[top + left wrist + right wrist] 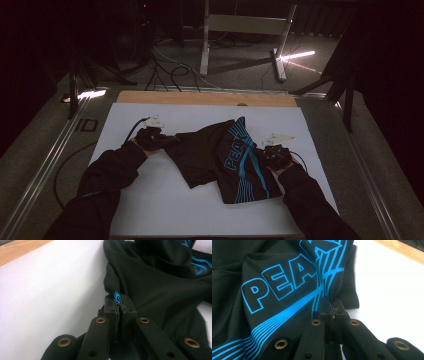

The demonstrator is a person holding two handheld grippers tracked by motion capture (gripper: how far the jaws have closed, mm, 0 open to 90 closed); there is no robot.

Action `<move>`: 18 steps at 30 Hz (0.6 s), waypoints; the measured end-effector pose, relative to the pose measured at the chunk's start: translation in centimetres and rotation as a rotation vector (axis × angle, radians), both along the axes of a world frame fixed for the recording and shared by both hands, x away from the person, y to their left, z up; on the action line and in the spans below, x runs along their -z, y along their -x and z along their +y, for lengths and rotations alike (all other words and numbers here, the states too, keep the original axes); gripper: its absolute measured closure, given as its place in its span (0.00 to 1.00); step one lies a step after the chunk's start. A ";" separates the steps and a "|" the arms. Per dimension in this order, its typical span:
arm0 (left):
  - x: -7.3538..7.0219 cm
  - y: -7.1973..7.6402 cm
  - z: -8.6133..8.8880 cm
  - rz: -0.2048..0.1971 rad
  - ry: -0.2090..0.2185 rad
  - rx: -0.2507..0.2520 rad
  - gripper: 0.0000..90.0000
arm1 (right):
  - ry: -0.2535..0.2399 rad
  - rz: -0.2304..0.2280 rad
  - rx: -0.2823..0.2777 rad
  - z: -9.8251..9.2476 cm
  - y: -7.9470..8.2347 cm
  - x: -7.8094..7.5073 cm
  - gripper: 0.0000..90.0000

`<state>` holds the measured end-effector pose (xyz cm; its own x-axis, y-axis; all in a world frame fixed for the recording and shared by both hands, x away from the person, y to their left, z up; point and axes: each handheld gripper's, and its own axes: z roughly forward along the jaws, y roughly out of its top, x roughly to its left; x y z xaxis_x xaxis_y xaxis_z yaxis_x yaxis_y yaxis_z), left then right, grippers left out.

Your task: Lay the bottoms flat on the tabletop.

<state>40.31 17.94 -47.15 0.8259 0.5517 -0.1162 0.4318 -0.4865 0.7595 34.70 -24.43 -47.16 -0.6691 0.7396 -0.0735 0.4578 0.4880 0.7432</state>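
A black garment (220, 157) with blue lettering and blue stripes is lying crumpled on the white sheet (150, 200) that is covering the worktop (205, 98), roughly in the middle and slightly toward the right side. A strip of bare wood is showing along the far edge of the worktop.

The left gripper (167, 140) is sitting at the left end of the garment, and in the left gripper view (120, 305) its jaws are pressing together on a thin fold of the black cloth, with a small patch of blue print peeking out just above the pads. The cloth is stretching away from that pinch toward the upper right, hanging in loose folds over the white sheet.

The right gripper (265, 154) is sitting at the right edge of the garment, beside the printed letters. In the right gripper view (331, 305) its jaws are clenching on the hem of the cloth, right where the blue stripes are running down past the lettering, and the fabric is bunching a little at the pinch.

The person's dark sleeves (107, 177) are reaching in from the near side, one to each gripper. The room beyond the worktop is lying dark, with cables (167, 70) trailing across the floor.
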 end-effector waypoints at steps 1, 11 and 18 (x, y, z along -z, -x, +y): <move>-0.2 0.5 0.3 -0.004 0.002 -0.003 0.97 | 0.000 0.000 0.000 0.0 0.0 0.0 1.00; -1.3 7.1 3.1 -0.014 0.057 -0.019 0.97 | -0.028 -0.040 0.011 -1.6 2.3 -1.5 1.00; -1.4 12.7 3.9 0.013 0.083 -0.014 0.97 | -0.032 -0.023 0.028 -3.0 4.3 -1.3 1.00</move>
